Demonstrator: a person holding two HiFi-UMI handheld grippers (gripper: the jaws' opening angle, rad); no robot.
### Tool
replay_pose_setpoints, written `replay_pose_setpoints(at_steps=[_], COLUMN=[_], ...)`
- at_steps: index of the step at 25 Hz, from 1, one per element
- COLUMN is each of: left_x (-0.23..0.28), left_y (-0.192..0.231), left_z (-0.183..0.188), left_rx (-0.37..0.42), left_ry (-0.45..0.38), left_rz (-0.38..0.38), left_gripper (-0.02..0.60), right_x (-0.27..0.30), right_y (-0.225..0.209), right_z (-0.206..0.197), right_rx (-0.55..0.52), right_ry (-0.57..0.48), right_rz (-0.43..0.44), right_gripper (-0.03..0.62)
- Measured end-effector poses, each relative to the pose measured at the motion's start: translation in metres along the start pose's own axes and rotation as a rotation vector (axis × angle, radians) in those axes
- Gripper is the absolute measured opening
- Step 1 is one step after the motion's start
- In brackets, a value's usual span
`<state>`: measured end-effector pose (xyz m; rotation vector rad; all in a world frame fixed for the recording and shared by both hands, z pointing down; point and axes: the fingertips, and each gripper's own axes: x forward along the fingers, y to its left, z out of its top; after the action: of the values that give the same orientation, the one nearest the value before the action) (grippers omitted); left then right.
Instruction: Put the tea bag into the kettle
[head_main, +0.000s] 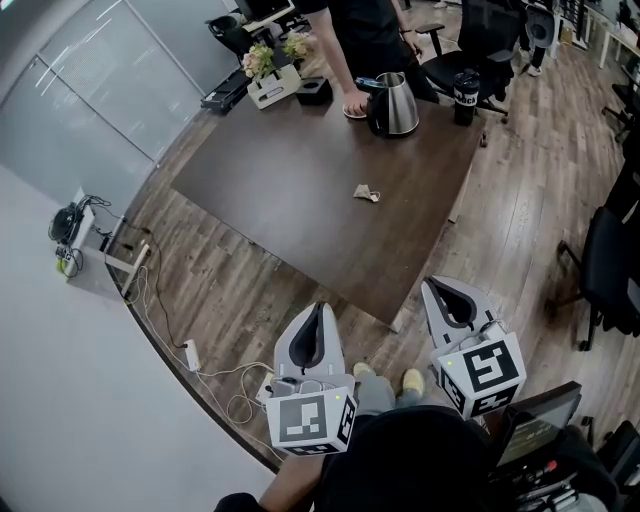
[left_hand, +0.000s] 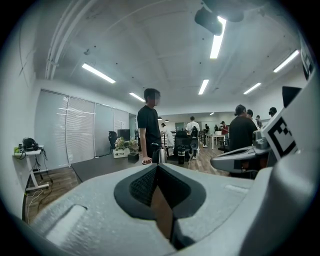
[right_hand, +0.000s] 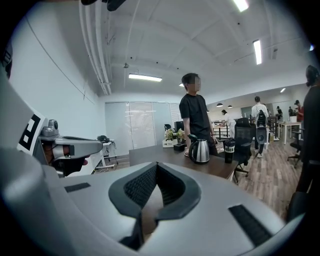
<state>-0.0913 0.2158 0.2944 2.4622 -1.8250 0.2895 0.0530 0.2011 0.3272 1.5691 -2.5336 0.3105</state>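
The tea bag (head_main: 366, 193) is lying flat on the dark brown table (head_main: 290, 170), roughly at its middle, with nothing touching it. The steel kettle (head_main: 392, 105) is standing upright well apart from it, near the table's far edge, its black handle and lid showing. A black tumbler (head_main: 465, 97) is standing just beside the kettle toward the table's corner. A person in a black shirt (head_main: 365, 40) is standing at the far side, resting a hand (head_main: 354, 108) on the table next to the kettle. A white box of flowers (head_main: 272, 78) and a small black box (head_main: 314, 91) are sitting farther along that same far edge.

Both claws are hanging off the near corner of the table, over the wooden floor (head_main: 240, 280), well apart from the tea bag. The left claw (head_main: 312, 340) is showing its jaws pressed together with nothing between them, and the right claw (head_main: 452, 305) is likewise closed and empty. Both are pointing roughly level toward the table. A black office chair (head_main: 480, 40) is standing behind the tumbler.
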Motion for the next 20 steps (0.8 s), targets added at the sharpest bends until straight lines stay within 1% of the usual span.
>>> replay_pose_setpoints(at_steps=[4, 8, 14, 20], left_x=[0.010, 0.027, 0.065, 0.110], left_y=[0.008, 0.016, 0.036, 0.056], left_z=[0.002, 0.005, 0.014, 0.020], left_rx=[0.002, 0.001, -0.003, -0.010], left_ry=[0.002, -0.008, -0.011, -0.005], left_rz=[0.003, -0.014, -0.043, -0.088], left_gripper=[0.005, 0.005, 0.005, 0.005], right_x=[0.012, 0.026, 0.065, 0.106], right_y=[0.001, -0.004, -0.008, -0.017], right_z=[0.001, 0.003, 0.014, 0.028], right_rx=[-0.004, -0.011, -0.016, -0.026], right_ry=[0.013, 0.019, 0.036, 0.054], right_rz=[0.009, -0.004, -0.018, -0.046], right_gripper=[0.009, 0.009, 0.009, 0.009])
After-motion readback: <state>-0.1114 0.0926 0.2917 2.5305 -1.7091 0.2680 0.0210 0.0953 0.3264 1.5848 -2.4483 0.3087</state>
